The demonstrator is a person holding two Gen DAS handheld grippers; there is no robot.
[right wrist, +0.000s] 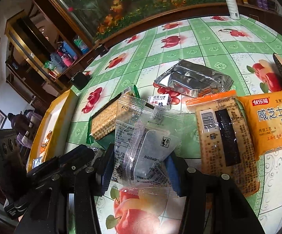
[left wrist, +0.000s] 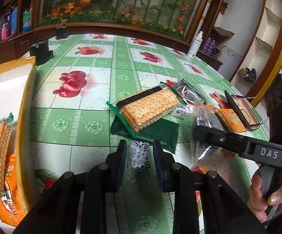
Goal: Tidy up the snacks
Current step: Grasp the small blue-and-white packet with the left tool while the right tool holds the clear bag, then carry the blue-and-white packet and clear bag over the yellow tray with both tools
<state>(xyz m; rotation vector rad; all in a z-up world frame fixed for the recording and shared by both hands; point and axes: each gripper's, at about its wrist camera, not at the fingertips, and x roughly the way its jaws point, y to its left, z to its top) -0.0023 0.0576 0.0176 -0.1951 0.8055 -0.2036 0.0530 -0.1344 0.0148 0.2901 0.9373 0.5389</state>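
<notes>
Crinkly clear packet (right wrist: 141,142) in right gripper (right wrist: 139,167), seemingly pinched

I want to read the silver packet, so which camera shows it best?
The right wrist view: the silver packet lies whole and unobstructed on the tablecloth. In the left wrist view only a sliver shows behind the crackers.

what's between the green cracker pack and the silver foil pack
A small white candy with blue print lies between the green cracker pack and silver foil pack, clearest in the right wrist view.
</notes>
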